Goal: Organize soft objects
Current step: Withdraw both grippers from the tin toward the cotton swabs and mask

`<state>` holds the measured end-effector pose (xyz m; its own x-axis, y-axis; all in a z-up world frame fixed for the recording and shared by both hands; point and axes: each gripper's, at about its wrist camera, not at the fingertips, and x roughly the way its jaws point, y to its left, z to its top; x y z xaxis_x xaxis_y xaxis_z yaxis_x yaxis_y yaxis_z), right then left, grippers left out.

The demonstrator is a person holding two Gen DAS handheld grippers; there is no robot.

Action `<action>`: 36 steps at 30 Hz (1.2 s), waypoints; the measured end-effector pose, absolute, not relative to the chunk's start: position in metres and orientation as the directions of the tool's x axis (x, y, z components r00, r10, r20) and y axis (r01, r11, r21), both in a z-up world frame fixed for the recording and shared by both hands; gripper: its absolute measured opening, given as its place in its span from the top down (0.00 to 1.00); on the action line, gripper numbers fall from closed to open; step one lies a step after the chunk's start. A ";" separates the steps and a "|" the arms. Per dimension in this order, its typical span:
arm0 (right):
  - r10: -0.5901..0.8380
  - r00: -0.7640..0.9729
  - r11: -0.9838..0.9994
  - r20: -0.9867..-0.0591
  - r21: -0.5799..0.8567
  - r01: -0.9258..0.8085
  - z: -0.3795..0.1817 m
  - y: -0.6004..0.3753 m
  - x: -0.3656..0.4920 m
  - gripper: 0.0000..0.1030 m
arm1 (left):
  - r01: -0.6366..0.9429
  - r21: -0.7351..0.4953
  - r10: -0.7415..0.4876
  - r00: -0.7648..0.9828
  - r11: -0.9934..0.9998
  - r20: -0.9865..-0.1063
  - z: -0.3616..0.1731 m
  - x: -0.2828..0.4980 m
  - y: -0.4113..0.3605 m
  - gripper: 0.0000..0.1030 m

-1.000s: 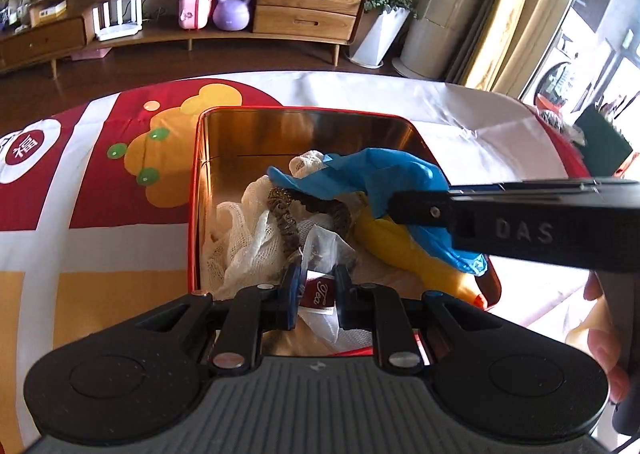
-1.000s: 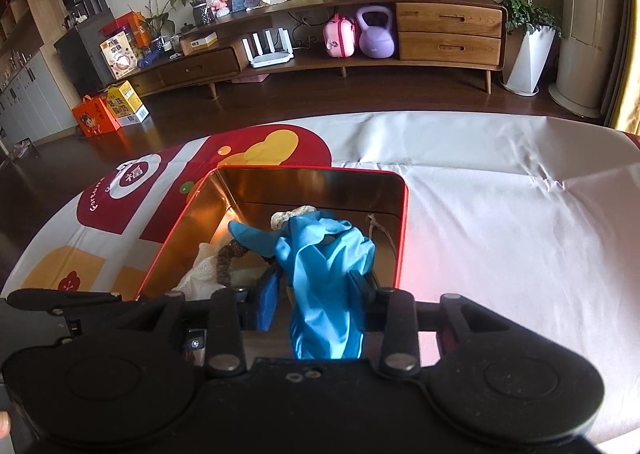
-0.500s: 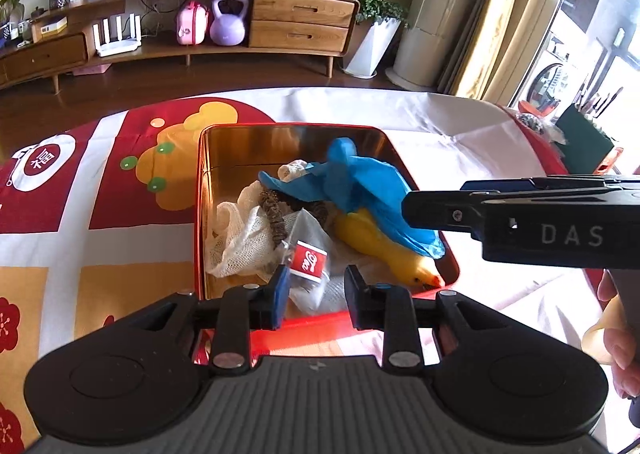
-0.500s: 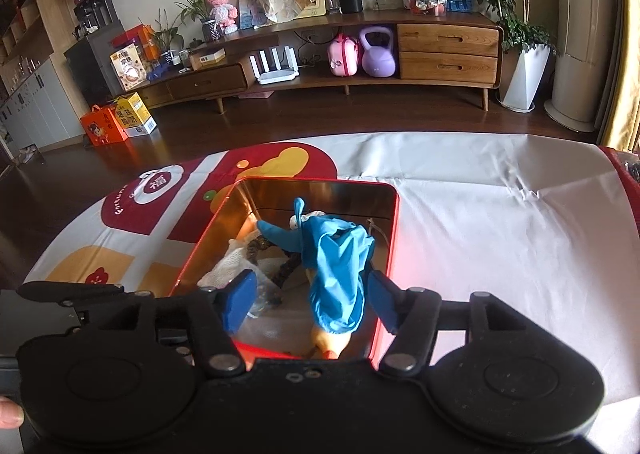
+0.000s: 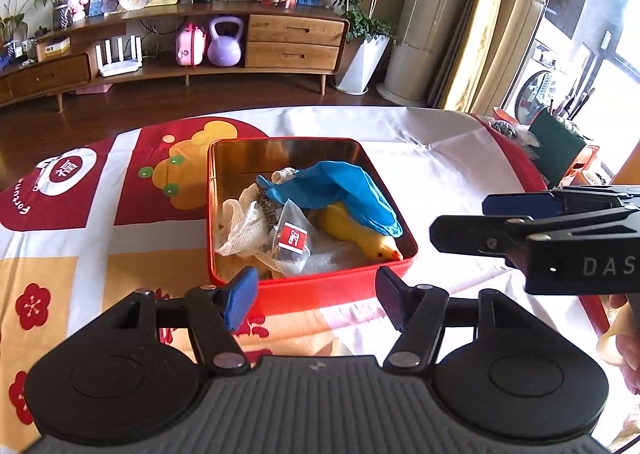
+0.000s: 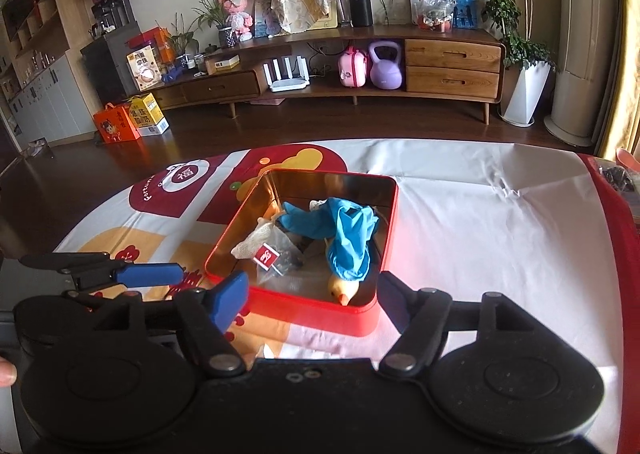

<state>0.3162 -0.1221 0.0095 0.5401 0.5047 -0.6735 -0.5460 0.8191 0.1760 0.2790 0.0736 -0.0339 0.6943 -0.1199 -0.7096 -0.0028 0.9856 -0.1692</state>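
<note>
A red tin box (image 5: 320,284) (image 6: 304,306) sits on the table and holds soft things: a blue glove (image 5: 348,194) (image 6: 348,230), a yellow plush duck (image 5: 360,234) (image 6: 342,288), white mesh cloth (image 5: 244,222), and a clear packet with a red label (image 5: 292,246) (image 6: 272,258). My left gripper (image 5: 316,302) is open and empty, just in front of the box's near wall. My right gripper (image 6: 312,300) is open and empty, also at the near wall. The right gripper's fingers (image 5: 492,232) show from the side in the left wrist view.
The box stands on a white, red and yellow patterned tablecloth (image 5: 80,246) (image 6: 480,222). A green holder with brushes (image 5: 556,146) stands at the table's far right edge. A wooden sideboard (image 6: 360,66) runs along the far wall across the floor.
Both grippers opened, let go of the packet and the blue glove, and pulled back up out of the box. The glove and packet now lie in the box.
</note>
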 end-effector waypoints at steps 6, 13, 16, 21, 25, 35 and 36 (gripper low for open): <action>0.513 0.540 0.815 -0.667 0.180 -0.551 0.016 -0.134 0.295 0.24 | 0.004 -0.179 -0.130 0.700 0.984 -0.702 -0.026 0.257 0.069 0.31; 0.522 0.546 0.814 -0.655 0.193 -0.547 0.020 -0.149 0.271 0.16 | 0.025 -0.189 -0.151 0.707 0.982 -0.691 -0.018 0.232 0.061 0.25; 0.527 0.550 0.813 -0.648 0.196 -0.548 0.021 -0.156 0.259 0.13 | 0.032 -0.189 -0.155 0.712 0.981 -0.685 -0.014 0.222 0.059 0.20; 0.534 0.553 0.810 -0.640 0.201 -0.551 0.020 -0.167 0.241 0.05 | 0.044 -0.217 -0.182 0.718 0.975 -0.671 -0.010 0.206 0.058 0.18; 0.529 0.565 0.815 -0.633 0.194 -0.546 0.016 -0.178 0.229 0.02 | 0.055 -0.249 -0.213 0.712 0.967 -0.669 -0.013 0.195 0.056 0.17; 0.508 0.561 0.834 -0.654 0.211 -0.510 -0.010 -0.202 0.204 0.02 | 0.054 -0.295 -0.246 0.702 0.954 -0.668 -0.028 0.172 0.055 0.01; 0.509 0.558 0.833 -0.655 0.213 -0.511 -0.013 -0.203 0.202 0.02 | 0.049 -0.296 -0.244 0.702 0.954 -0.669 -0.030 0.171 0.054 0.01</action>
<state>0.2019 -0.2026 -0.0126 0.5579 0.5093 -0.6553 -0.5106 0.8331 0.2128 0.1709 0.0542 -0.0298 0.7020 -0.2437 -0.6692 0.0486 0.9538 -0.2964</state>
